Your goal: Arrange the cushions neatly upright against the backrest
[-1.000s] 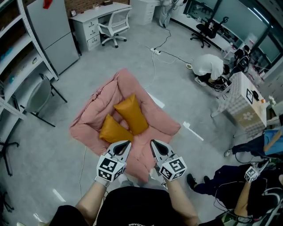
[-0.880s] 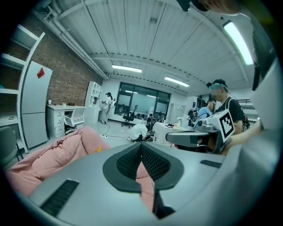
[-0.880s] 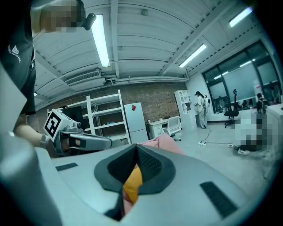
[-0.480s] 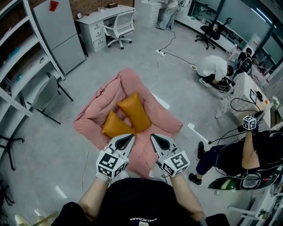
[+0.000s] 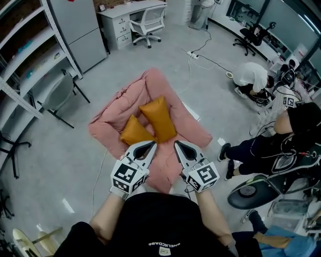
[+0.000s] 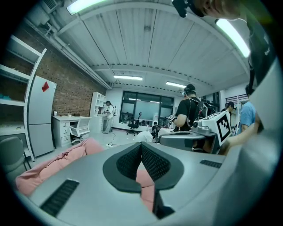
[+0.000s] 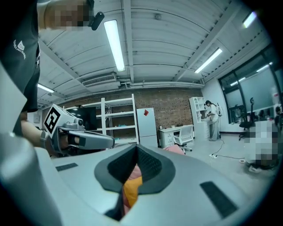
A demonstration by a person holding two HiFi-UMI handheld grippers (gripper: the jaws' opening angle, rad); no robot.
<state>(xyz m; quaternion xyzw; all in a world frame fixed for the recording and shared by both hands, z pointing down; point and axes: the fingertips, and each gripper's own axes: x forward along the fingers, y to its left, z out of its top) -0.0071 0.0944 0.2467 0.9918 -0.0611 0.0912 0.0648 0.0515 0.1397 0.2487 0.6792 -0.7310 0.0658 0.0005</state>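
A pink floor sofa (image 5: pixel 113 123) lies on the grey floor with its puffy backrest (image 5: pixel 134 90) at the far side. Two orange cushions lie flat on its seat: the larger one (image 5: pixel 158 119) in the middle, the smaller one (image 5: pixel 133 133) to its left and nearer me. My left gripper (image 5: pixel 146 147) and right gripper (image 5: pixel 180 147) hover side by side above the sofa's near edge, both shut with nothing in them. In the left gripper view the shut left gripper (image 6: pixel 141 144) points level over pink fabric (image 6: pixel 53 161). The right gripper (image 7: pixel 136 147) shows an orange cushion (image 7: pixel 131 187) below its jaws.
A grey chair (image 5: pixel 54 95) and white shelving (image 5: pixel 22 55) stand to the left. A fridge (image 5: pixel 83 27), a white desk (image 5: pixel 128 12) and an office chair (image 5: pixel 149 20) are beyond. A cable (image 5: pixel 198 55) runs over the floor. People (image 5: pixel 281 135) sit and crouch at the right.
Both grippers have risen a little and stayed shut. The cushions have not moved. A person at the right has come closer into view.
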